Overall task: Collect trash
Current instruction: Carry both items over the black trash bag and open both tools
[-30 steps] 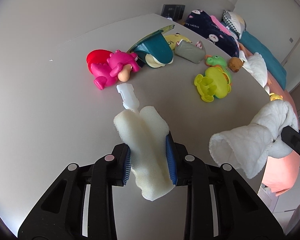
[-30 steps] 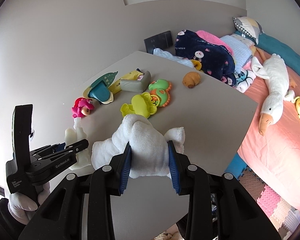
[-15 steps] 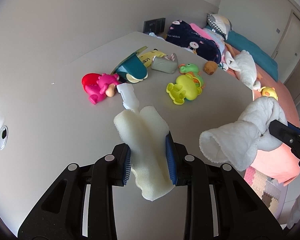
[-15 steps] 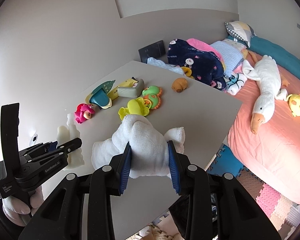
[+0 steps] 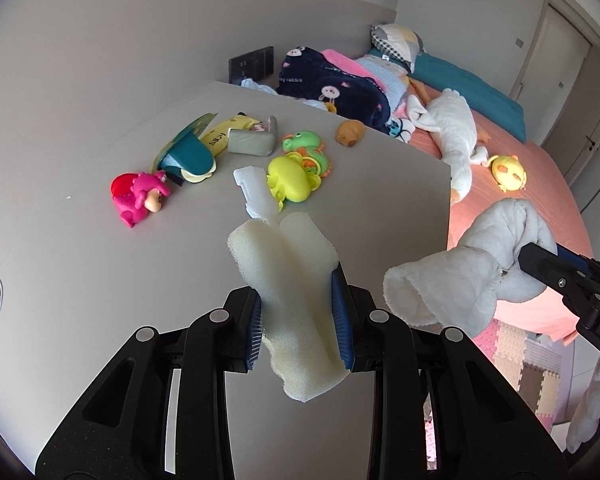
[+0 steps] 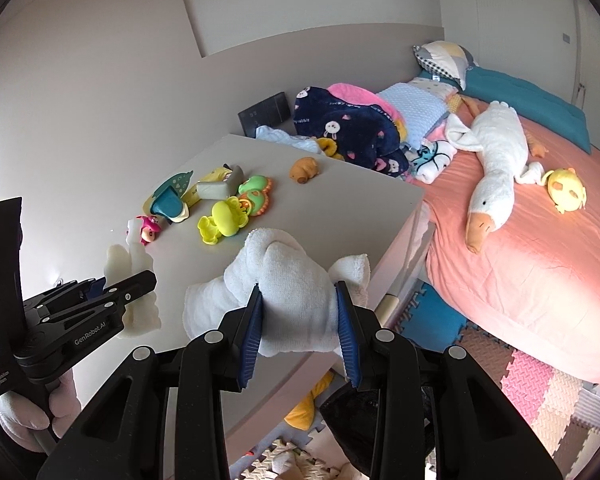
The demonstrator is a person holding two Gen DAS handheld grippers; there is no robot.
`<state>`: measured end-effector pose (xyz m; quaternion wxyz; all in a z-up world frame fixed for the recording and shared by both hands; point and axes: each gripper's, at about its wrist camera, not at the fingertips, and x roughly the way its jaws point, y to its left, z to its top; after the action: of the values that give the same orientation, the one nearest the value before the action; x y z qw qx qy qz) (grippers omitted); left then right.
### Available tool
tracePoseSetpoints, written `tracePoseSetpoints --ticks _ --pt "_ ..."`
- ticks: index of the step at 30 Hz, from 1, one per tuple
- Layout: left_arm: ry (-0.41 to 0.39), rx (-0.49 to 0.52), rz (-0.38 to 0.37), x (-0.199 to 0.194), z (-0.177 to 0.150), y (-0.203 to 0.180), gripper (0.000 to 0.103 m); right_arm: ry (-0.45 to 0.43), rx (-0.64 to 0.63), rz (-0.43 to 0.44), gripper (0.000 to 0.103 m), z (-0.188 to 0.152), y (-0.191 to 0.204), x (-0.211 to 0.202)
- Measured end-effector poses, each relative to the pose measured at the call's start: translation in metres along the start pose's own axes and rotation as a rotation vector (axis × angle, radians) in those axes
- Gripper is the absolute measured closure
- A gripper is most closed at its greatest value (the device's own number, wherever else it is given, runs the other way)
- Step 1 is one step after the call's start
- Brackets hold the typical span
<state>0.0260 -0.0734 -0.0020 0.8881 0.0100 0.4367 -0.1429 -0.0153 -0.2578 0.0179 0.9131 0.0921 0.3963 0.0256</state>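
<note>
Both grippers are rising and drawing back, so the toys are shrinking away. The left gripper [image 5: 296,322] is pinching a foam sponge [image 5: 290,280] above the surface [image 5: 100,260]; the right gripper [image 6: 299,322] is squeezing a white towel [image 6: 288,280]. Only the right view is showing "GenRobot.AI" on the left gripper, the floor mats [image 6: 532,380], and the goose [image 6: 496,168] on the bed [image 6: 540,260].

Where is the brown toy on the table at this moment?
In the right wrist view the brown toy lies alone near the table's far edge, right of the green toy and just before the navy blanket.
</note>
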Motion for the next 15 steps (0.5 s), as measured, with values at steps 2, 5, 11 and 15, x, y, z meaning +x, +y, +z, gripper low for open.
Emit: tracePoseSetpoints --ticks 2,5,11,15 --pt "-0.001 0.018 -0.014 0.001 0.001 -0.012 0.074 -0.005 0.016 -0.013 0.067 -0.003 -0.01 -0.006" --pt "-0.002 0.047 -0.038 0.002 0.002 -0.032 0.074 -0.009 0.04 -0.035 0.067 -0.007 -0.026 -0.012" --pt "0.006 0.108 -0.083 0.007 0.002 -0.07 0.074 -0.016 0.086 -0.075 0.067 -0.016 -0.058 -0.026" --pt "0.014 0.149 -0.108 0.009 0.0 -0.094 0.074 -0.019 0.119 -0.095 0.067 -0.021 -0.077 -0.034"
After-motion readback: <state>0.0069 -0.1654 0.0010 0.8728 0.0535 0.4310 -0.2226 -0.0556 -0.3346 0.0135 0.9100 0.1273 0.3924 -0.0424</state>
